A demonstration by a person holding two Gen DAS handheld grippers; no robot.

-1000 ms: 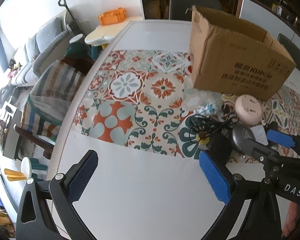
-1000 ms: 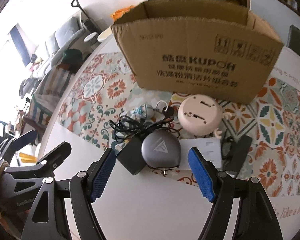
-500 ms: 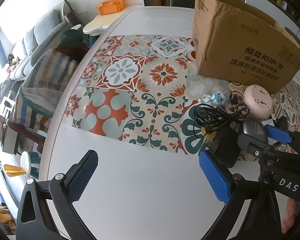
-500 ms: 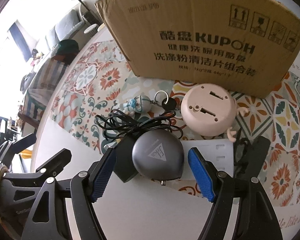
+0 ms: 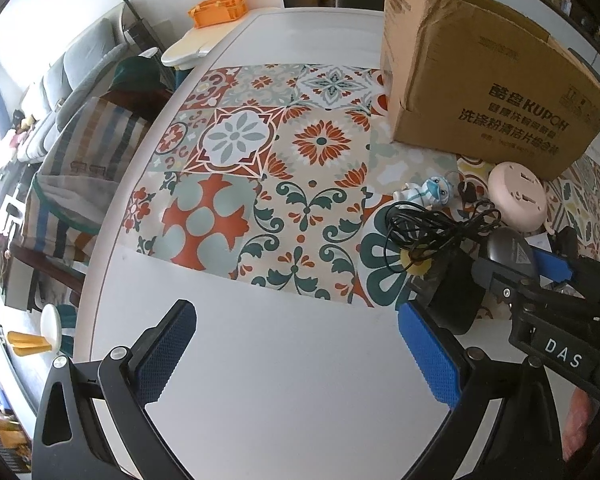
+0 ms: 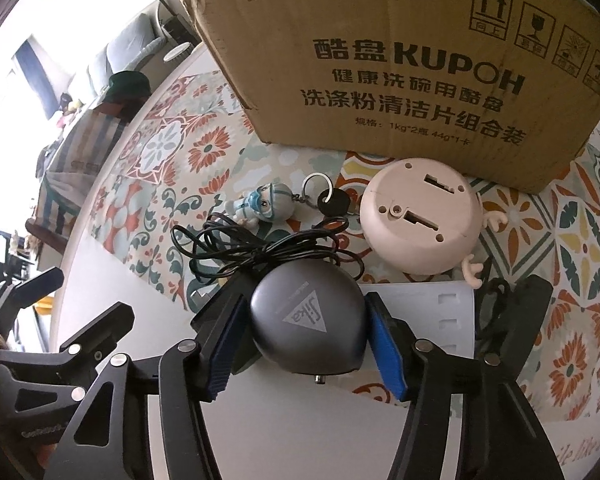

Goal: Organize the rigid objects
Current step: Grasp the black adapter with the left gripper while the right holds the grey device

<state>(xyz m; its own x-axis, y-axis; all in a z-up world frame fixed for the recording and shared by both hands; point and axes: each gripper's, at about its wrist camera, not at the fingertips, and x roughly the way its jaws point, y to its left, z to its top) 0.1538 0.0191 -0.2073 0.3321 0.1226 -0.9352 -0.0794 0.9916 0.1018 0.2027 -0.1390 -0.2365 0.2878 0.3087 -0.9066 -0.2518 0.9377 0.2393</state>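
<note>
From my left camera, my left gripper (image 5: 296, 356) hangs wide open over the bare white near edge of the table (image 5: 260, 380), holding nothing. From my right camera, my right gripper (image 6: 303, 340) squeezes the round grey case (image 6: 305, 322) on both sides, near the table's near edge, in front of the cardboard box (image 6: 399, 60).

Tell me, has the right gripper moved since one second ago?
Yes. The right gripper went forward toward the cardboard box, which looks larger now, and its jaws closed in around the grey case.
</note>
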